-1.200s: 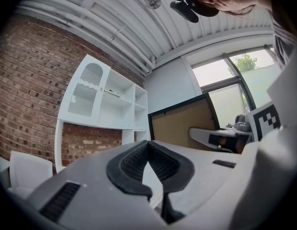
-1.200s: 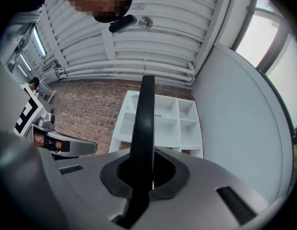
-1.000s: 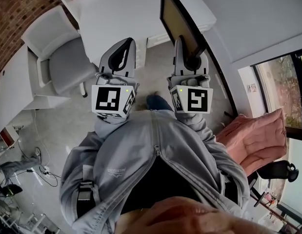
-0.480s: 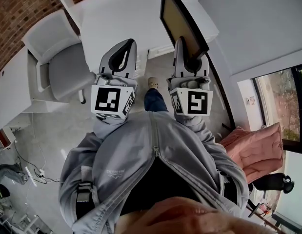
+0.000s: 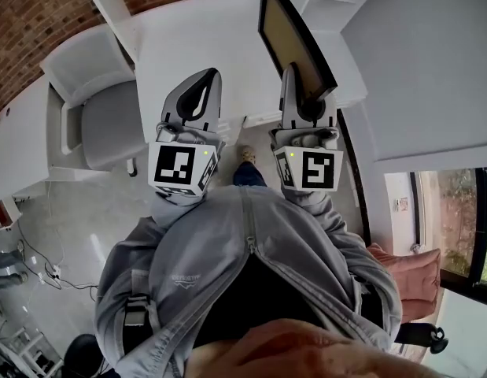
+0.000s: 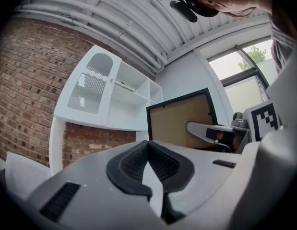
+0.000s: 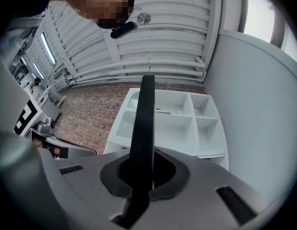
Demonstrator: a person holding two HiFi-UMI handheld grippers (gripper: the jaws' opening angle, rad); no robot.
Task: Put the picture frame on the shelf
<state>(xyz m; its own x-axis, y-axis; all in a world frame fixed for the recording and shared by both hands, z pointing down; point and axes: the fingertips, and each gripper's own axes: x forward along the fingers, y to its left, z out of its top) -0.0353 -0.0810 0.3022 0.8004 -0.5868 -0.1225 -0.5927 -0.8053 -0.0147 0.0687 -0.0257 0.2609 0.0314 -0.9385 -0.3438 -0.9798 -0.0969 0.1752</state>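
Right gripper (image 5: 296, 77) pinches the frame (image 5: 290, 30) by its edge, upright, ready for the shelf (image 7: 172, 121) (left gripper (image 5: 204, 81) closed, empty).

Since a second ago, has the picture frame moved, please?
Yes, forward: the picture frame now reaches farther over the white desk.

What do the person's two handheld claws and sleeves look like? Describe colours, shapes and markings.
The left claw and right claw are smooth light-grey plastic shells tapering to a point, lined with black ribbed pads. Each carries a cube of black-and-white square markers with a small green light. The person wears a grey zip-up jacket with long sleeves.
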